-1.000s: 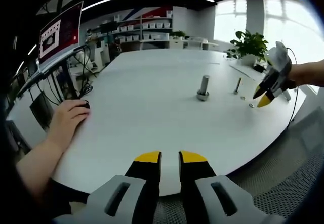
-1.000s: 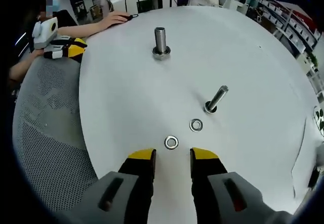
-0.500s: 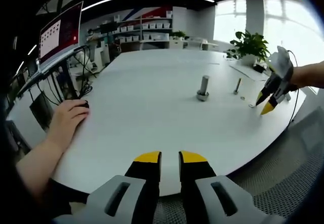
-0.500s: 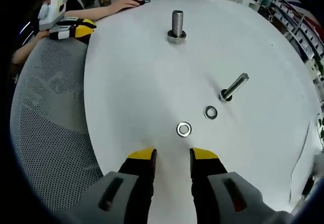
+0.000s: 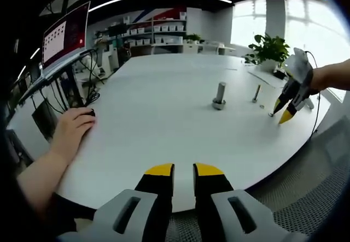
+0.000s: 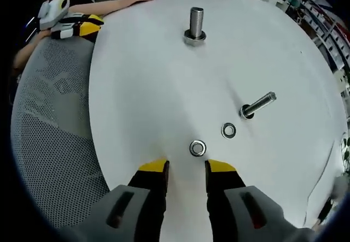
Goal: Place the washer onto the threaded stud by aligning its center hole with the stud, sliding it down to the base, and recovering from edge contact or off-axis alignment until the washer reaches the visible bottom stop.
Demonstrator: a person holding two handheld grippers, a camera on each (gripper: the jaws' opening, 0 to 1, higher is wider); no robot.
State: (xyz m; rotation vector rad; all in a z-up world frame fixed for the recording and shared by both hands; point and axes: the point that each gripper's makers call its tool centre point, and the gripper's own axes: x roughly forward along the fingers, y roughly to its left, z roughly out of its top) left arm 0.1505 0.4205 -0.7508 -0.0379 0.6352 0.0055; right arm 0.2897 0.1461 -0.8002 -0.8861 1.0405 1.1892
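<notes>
Two steel washers lie on the white table (image 6: 142, 100): the near washer (image 6: 197, 148) sits just ahead of my right gripper (image 6: 186, 167), in line with the gap between its jaws, and a second washer (image 6: 228, 130) lies beyond it. The right gripper is open and holds nothing. A thin threaded stud (image 6: 257, 105) stands past the washers, leaning in this view. A thicker threaded stud (image 6: 195, 26) stands farther off. In the left gripper view the right gripper (image 5: 281, 114) hovers over the washer (image 5: 271, 113), near the thin stud (image 5: 256, 93). My left gripper (image 5: 184, 171) hangs at the table's near edge, jaws narrowly apart, empty.
A person's hand (image 5: 74, 127) rests on a mouse at the table's left. A monitor (image 5: 65, 34) and cables stand beyond it, a potted plant (image 5: 269, 48) at the far right. Grey mesh seating (image 6: 49, 116) lies off the table edge.
My right gripper has moved closer to the table, bringing the near washer right up to its jaw tips. The left gripper has stayed still.
</notes>
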